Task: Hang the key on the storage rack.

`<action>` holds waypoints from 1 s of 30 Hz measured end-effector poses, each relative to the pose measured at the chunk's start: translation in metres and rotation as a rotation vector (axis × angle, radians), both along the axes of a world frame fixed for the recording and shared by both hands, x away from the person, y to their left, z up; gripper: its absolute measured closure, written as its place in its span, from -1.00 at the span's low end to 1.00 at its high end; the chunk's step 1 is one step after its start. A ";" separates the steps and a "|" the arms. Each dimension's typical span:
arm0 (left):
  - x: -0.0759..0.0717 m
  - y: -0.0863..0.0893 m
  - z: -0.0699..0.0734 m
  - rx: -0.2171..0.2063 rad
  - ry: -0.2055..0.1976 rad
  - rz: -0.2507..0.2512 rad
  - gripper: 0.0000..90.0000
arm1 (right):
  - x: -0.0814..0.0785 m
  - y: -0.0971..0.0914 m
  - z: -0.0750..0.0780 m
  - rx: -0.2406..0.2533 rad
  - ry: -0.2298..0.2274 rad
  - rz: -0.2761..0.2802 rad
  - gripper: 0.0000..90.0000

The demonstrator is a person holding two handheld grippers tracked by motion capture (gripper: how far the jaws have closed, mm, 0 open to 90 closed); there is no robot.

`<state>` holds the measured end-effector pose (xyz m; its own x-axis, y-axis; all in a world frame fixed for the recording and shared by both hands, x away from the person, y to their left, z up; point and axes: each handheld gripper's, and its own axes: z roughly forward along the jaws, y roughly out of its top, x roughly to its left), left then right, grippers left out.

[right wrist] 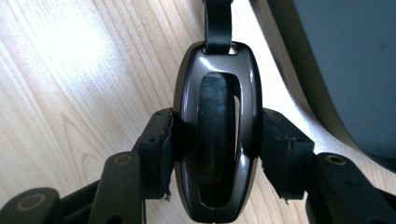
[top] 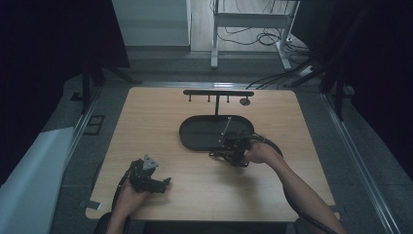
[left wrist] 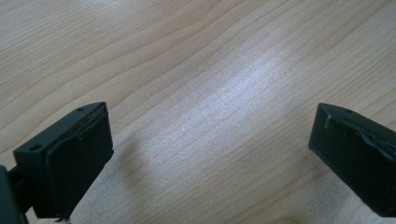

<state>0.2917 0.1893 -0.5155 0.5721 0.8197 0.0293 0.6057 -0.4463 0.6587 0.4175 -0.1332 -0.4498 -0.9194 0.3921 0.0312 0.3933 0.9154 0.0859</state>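
A glossy dark oval fob (right wrist: 217,140) with a black strap (right wrist: 218,23) at its far end stands on edge between the pads (right wrist: 161,149) of my right gripper (right wrist: 217,154), which is shut on its two sides. In the high view this right gripper (top: 233,152) sits just over the wooden table (top: 160,122) at the near edge of a black oval tray (top: 195,134). My left gripper (top: 155,183) rests low near the table's front left. Its jaws are wide apart in the left gripper view, so the left gripper (left wrist: 210,154) is open with bare wood (left wrist: 187,70) between them.
A thin post rises from the tray to a black crossbar (top: 218,92) with small hooks and a round disc (top: 245,101) hanging at its right end. The tray's dark wall (right wrist: 336,70) lies close on the right of the fob. Cables trail from both grippers toward the front edge.
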 end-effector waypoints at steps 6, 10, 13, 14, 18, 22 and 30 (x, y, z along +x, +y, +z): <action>0.000 -0.001 0.000 -0.001 -0.001 -0.001 -1.00 | 0.001 -0.004 0.014 0.028 0.009 -0.017 0.07; 0.000 -0.001 0.000 -0.001 -0.001 -0.002 -1.00 | 0.001 -0.006 0.024 0.034 0.010 -0.020 0.07; 0.000 -0.001 0.000 -0.001 -0.001 -0.001 -1.00 | 0.002 -0.007 0.030 0.031 0.007 -0.023 0.07; 0.000 -0.001 0.000 -0.001 -0.001 -0.002 -1.00 | 0.002 -0.007 0.031 0.029 0.005 -0.022 0.07; 0.000 -0.001 0.000 -0.001 -0.002 -0.001 -1.00 | 0.003 -0.009 0.039 0.022 0.002 -0.030 0.07; 0.001 -0.001 -0.001 -0.002 -0.003 -0.001 -1.00 | 0.004 -0.012 0.047 0.025 -0.003 -0.042 0.07; 0.001 -0.001 -0.001 0.000 -0.002 -0.002 -1.00 | 0.008 -0.015 0.063 0.026 -0.014 -0.052 0.07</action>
<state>0.2924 0.1882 -0.5164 0.5736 0.8186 0.0305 0.6034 -0.4474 0.6601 0.4255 -0.1481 -0.3872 -0.8981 0.4389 0.0291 0.4392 0.8909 0.1158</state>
